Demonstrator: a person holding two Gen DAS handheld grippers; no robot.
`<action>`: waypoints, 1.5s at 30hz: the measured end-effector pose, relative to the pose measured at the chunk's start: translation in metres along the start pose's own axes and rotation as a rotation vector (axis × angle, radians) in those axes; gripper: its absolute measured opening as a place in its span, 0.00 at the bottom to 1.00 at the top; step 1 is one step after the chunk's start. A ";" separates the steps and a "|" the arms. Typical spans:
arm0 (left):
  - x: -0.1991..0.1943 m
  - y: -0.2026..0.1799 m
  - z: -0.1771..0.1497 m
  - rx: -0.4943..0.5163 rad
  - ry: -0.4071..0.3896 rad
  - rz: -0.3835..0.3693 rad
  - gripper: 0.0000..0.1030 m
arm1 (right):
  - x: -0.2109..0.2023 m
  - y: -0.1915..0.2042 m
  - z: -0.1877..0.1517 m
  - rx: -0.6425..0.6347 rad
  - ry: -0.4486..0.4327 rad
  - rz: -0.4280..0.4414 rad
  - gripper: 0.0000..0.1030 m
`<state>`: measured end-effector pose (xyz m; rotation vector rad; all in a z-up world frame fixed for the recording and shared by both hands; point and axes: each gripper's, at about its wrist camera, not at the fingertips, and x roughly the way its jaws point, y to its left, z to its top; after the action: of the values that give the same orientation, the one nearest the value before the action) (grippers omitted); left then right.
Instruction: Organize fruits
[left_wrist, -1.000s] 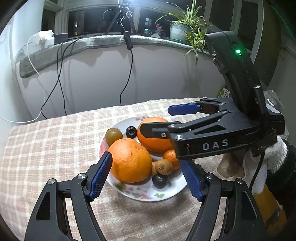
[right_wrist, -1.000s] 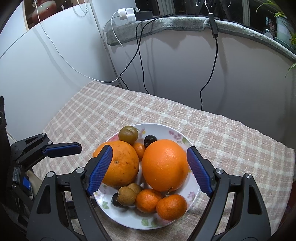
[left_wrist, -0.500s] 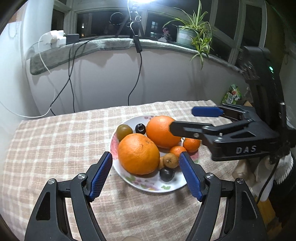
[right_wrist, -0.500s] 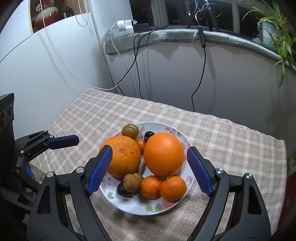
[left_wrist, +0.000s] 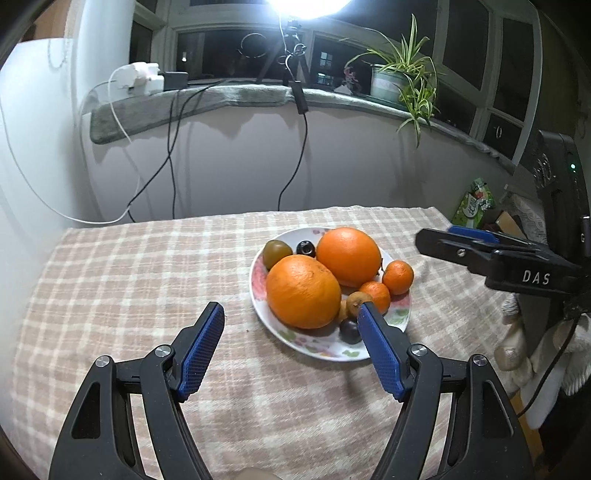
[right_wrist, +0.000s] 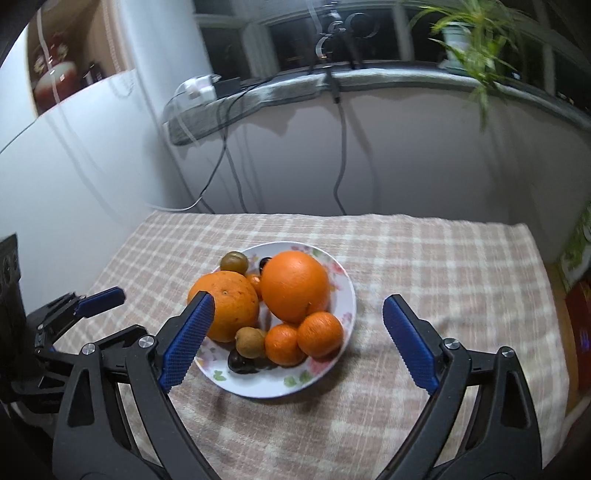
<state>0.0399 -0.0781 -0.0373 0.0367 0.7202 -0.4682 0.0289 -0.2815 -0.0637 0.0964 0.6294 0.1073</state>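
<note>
Hovering near the plate (right_wrist: 347, 295) of fruit, left gripper (left_wrist: 291, 336) jaws apart, right gripper (right_wrist: 295, 325) jaws opening, both empty.

Fruit plate (left_wrist: 400, 320) on checked tablecloth (left_wrist: 129, 280).
Holds two large oranges (left_wrist: 303, 291); left gripper (left_wrist: 291, 345) parted, empty, near plate.

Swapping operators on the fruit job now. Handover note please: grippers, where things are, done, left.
Left gripper: open, empty, held over the checked tablecloth short of the plate.
Right gripper: jaws opening, nothing gripped, the plate's near fruit in view between them.
White floral plate: holds two large oranges, two small mandarins, a brown longan-like fruit, a greenish-brown round fruit, dark plum-like fruits.
Done: all visible fruit is piled on the plate; none lies on the cloth.
Left: probably nothing more to gather.
</note>
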 end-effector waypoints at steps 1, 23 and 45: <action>-0.001 0.000 -0.001 0.000 -0.002 0.005 0.73 | -0.002 -0.001 -0.002 0.008 -0.004 -0.018 0.94; -0.015 0.009 -0.010 -0.037 -0.016 0.065 0.73 | -0.036 0.018 -0.010 -0.037 -0.128 -0.203 1.00; -0.021 0.011 -0.012 -0.044 -0.030 0.081 0.78 | -0.038 0.025 -0.010 -0.050 -0.130 -0.195 1.00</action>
<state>0.0227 -0.0575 -0.0344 0.0176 0.6962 -0.3753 -0.0099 -0.2615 -0.0467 -0.0062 0.5033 -0.0711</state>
